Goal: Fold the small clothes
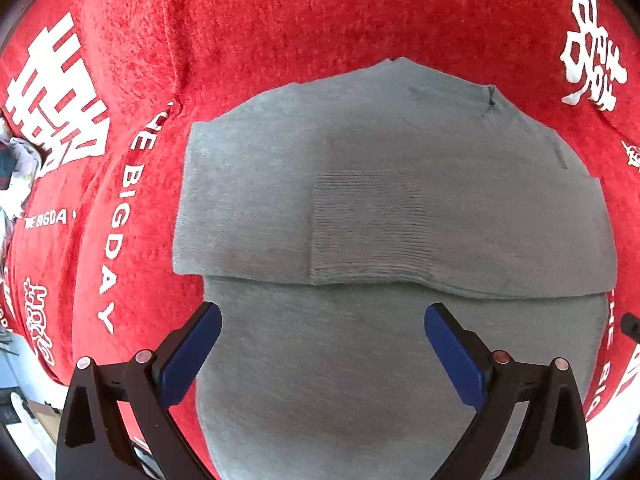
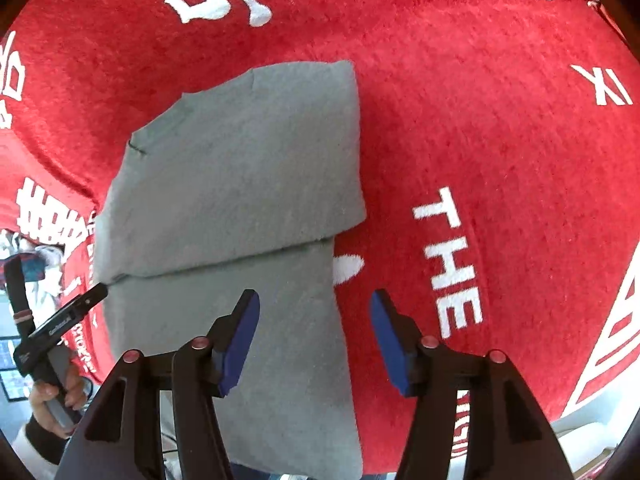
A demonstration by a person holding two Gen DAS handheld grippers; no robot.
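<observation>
A grey knit garment (image 1: pixel 380 184) lies flat on a red cloth (image 1: pixel 320 20) printed with white lettering. Its far part is folded over, and the fold's edge (image 1: pixel 360 280) runs across the middle. My left gripper (image 1: pixel 323 312) points down over the garment's near part, open wide, with nothing between its blue pads. In the right wrist view the garment (image 2: pixel 240 168) sits left of centre. My right gripper (image 2: pixel 314 300) is open over the garment's right edge and grips nothing. A hand (image 2: pixel 52 396) holds the left tool at the garment's left side.
The red cloth (image 2: pixel 500 140) spreads wide to the right and beyond the garment. A heap of pale and dark clothes (image 1: pixel 16 168) lies at the far left edge. The cloth's near edge drops off at the lower left, with floor (image 1: pixel 24 420) below.
</observation>
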